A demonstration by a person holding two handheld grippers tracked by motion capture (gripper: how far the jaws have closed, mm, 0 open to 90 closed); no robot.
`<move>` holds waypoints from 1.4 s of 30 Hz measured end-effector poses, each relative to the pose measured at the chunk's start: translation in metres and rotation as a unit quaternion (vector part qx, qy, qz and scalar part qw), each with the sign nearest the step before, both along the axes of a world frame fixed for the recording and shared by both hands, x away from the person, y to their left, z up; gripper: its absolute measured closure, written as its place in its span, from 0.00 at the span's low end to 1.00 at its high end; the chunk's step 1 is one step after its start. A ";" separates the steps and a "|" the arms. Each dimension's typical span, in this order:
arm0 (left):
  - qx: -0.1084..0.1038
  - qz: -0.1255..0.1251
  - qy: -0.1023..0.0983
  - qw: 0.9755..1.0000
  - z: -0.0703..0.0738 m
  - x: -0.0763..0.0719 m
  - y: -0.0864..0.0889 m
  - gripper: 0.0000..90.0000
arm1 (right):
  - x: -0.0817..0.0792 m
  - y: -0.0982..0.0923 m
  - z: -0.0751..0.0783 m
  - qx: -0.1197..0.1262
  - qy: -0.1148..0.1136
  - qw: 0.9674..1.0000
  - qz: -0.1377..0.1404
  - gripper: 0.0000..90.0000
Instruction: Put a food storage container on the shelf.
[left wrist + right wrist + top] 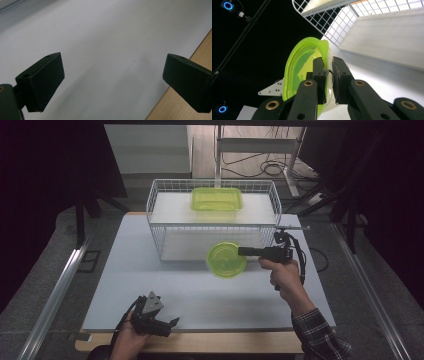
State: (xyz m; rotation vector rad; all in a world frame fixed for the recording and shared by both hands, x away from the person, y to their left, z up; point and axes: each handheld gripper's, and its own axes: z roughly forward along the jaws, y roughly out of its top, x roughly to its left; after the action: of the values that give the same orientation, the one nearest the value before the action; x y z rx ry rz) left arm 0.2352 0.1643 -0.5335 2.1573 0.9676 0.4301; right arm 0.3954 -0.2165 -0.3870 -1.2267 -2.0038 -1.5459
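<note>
A round clear container with a lime-green lid (226,259) hangs above the table in front of the wire basket (159,227). My right gripper (242,252) is shut on its right edge. In the right gripper view the jaws pinch the rim of that round container (298,67), which stands on edge. A rectangular green-lidded container (217,200) sits on the white shelf inside the basket at the back. My left gripper (172,322) rests near the table's front edge, open, with nothing between its pads (45,80).
The white table top (150,280) has a wooden front strip (210,342). The wire basket takes up the middle back of the table. A dark floor with cables lies beyond.
</note>
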 end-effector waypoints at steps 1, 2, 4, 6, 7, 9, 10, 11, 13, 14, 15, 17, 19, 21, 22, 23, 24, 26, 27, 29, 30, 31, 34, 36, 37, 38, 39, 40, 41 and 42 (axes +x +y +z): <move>-0.001 0.001 0.003 1.000 0.000 0.000 0.000 0.04 | 0.000 0.000 0.002 0.001 -0.001 1.000 0.000 0.91; -0.003 0.002 0.005 1.000 0.000 0.000 0.000 0.04 | 0.001 0.001 0.004 0.001 -0.003 1.000 0.000 0.91; -0.007 0.006 0.007 1.000 0.000 0.001 0.001 0.04 | 0.002 0.001 0.008 0.000 -0.006 1.000 -0.001 0.91; -0.008 0.007 0.010 1.000 0.000 0.001 0.001 0.04 | 0.003 0.002 0.013 0.002 -0.008 1.000 -0.003 0.91; -0.009 0.008 0.010 1.000 0.000 0.001 0.001 0.04 | 0.004 0.002 0.015 0.004 -0.008 1.000 -0.003 0.91; -0.010 0.009 0.012 1.000 0.001 0.001 0.001 0.04 | 0.006 0.002 0.020 0.004 -0.009 1.000 -0.006 0.91; -0.010 0.008 0.012 1.000 0.000 0.001 0.001 0.04 | 0.007 0.003 0.022 0.006 -0.010 1.000 -0.006 0.91; -0.009 0.008 0.012 1.000 0.000 0.001 0.001 0.04 | 0.008 0.003 0.026 0.006 -0.011 1.000 -0.006 0.91; -0.009 0.008 0.012 1.000 0.000 0.001 0.001 0.04 | 0.009 0.003 0.032 0.004 -0.015 1.000 -0.008 0.90; -0.009 0.008 0.013 1.000 0.000 0.001 0.001 0.04 | 0.010 0.003 0.035 0.003 -0.017 1.000 -0.009 0.90; -0.009 0.008 0.012 1.000 0.000 0.001 0.001 0.04 | 0.011 0.004 0.038 0.003 -0.018 1.000 -0.010 0.91; -0.009 0.008 0.013 1.000 0.000 0.001 0.001 0.04 | 0.013 0.005 0.044 0.002 -0.022 1.000 -0.013 0.91; -0.009 0.008 0.012 1.000 0.000 0.001 0.001 0.04 | 0.014 0.006 0.050 0.001 -0.025 1.000 -0.015 0.91; -0.008 0.008 0.010 1.000 0.000 0.001 0.001 0.04 | 0.016 0.007 0.056 0.001 -0.028 0.999 -0.017 0.91; -0.008 0.008 0.010 1.000 0.000 0.001 0.001 0.04 | 0.017 0.008 0.059 0.001 -0.030 0.999 -0.017 0.91; -0.007 0.007 0.008 1.000 0.000 0.001 0.001 0.04 | 0.018 0.009 0.061 0.001 -0.031 0.999 -0.018 0.91; -0.008 0.007 0.008 1.000 0.000 0.001 0.001 0.04 | 0.019 0.010 0.065 0.001 -0.034 0.999 -0.020 0.91; -0.008 0.007 0.007 1.000 0.000 0.001 0.001 0.04 | 0.021 0.011 0.070 0.003 -0.037 0.999 -0.021 0.91; -0.008 0.007 0.008 1.000 0.000 0.001 0.001 0.04 | 0.022 0.012 0.072 0.003 -0.039 0.999 -0.022 0.91; -0.008 0.007 0.008 1.000 0.000 0.001 0.001 0.04 | 0.024 0.013 0.077 0.003 -0.041 0.999 -0.025 0.91; -0.008 0.007 0.008 1.000 0.000 0.001 0.001 0.04 | 0.025 0.014 0.079 0.004 -0.042 0.999 -0.026 0.91; -0.008 0.007 0.008 1.000 0.000 0.001 0.001 0.04 | 0.026 0.014 0.082 0.005 -0.043 0.999 -0.028 0.91; -0.009 0.007 0.008 1.000 0.000 0.001 0.001 0.04 | 0.031 0.016 0.089 0.009 -0.046 0.998 -0.033 0.91; -0.008 0.007 0.009 1.000 0.000 0.001 0.001 0.04 | 0.033 0.017 0.093 0.009 -0.047 0.998 -0.037 0.91; -0.008 0.007 0.008 1.000 0.000 0.001 0.001 0.04 | 0.034 0.018 0.096 0.008 -0.049 0.998 -0.038 0.91; -0.008 0.006 0.009 1.000 0.000 0.001 0.001 0.04 | 0.036 0.018 0.098 0.008 -0.050 0.998 -0.040 0.91; -0.009 0.007 0.010 1.000 0.000 0.000 0.001 0.04 | 0.037 0.019 0.100 0.010 -0.053 0.998 -0.042 0.91; -0.009 0.007 0.010 1.000 0.000 0.000 0.001 0.04 | 0.038 0.020 0.102 0.010 -0.053 0.998 -0.045 0.91; -0.010 0.007 0.010 1.000 0.000 0.000 0.001 0.04 | 0.040 0.021 0.104 0.011 -0.054 0.997 -0.047 0.91; -0.010 0.007 0.010 1.000 0.000 0.000 0.001 0.04 | 0.042 0.022 0.106 0.013 -0.056 0.997 -0.049 0.90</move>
State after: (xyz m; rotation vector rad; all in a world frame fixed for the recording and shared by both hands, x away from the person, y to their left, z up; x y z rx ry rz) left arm 0.2356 0.1655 -0.5336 2.1409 0.9952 0.4047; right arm 0.4376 -0.1946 -0.2811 -1.2725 -2.0122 -1.7182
